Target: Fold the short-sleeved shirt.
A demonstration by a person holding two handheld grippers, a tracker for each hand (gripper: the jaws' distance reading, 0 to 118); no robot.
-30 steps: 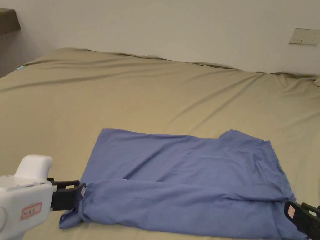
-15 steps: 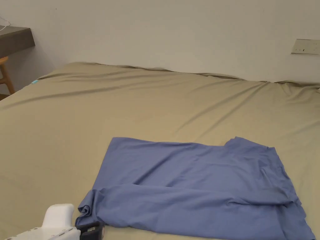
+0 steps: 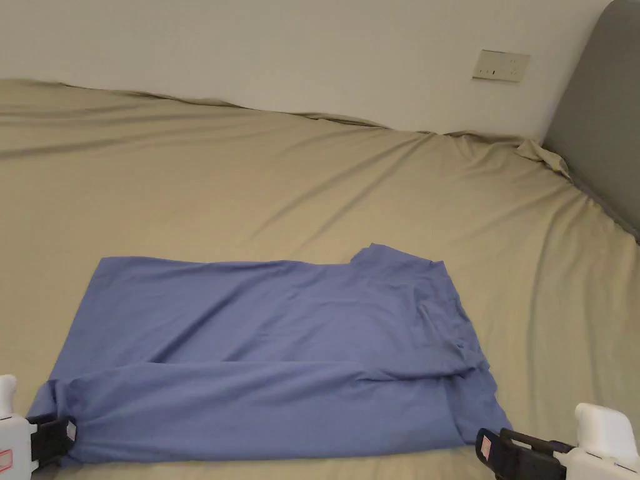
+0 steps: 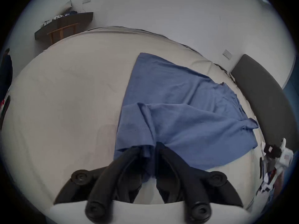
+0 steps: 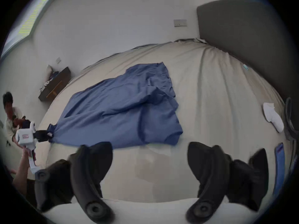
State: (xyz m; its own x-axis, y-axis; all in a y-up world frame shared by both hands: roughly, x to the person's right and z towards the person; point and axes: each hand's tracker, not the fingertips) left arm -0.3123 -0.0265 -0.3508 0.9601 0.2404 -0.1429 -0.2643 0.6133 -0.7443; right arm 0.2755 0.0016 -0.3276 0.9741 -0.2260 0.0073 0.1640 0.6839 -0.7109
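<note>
Released since a second ago, the shirt's right end lies free of the right gripper [image 5: 149, 150].
Blue shirt [image 3: 269, 356] lies at 6 o'clock on the bed [image 3: 312, 181]; left gripper [image 4: 147, 148] pinches its corner, right jaws spread; red gripper label unreadable.

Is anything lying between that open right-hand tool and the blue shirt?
Nothing visible: bare bed sheet separates the open right tool from the shirt edge. The left tool grips its other end.

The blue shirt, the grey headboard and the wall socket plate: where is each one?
blue shirt [image 3: 250, 325], head view, middle of the cloth.
grey headboard [image 3: 600, 119], head view, its flat front.
wall socket plate [image 3: 500, 65], head view, plate centre.
</note>
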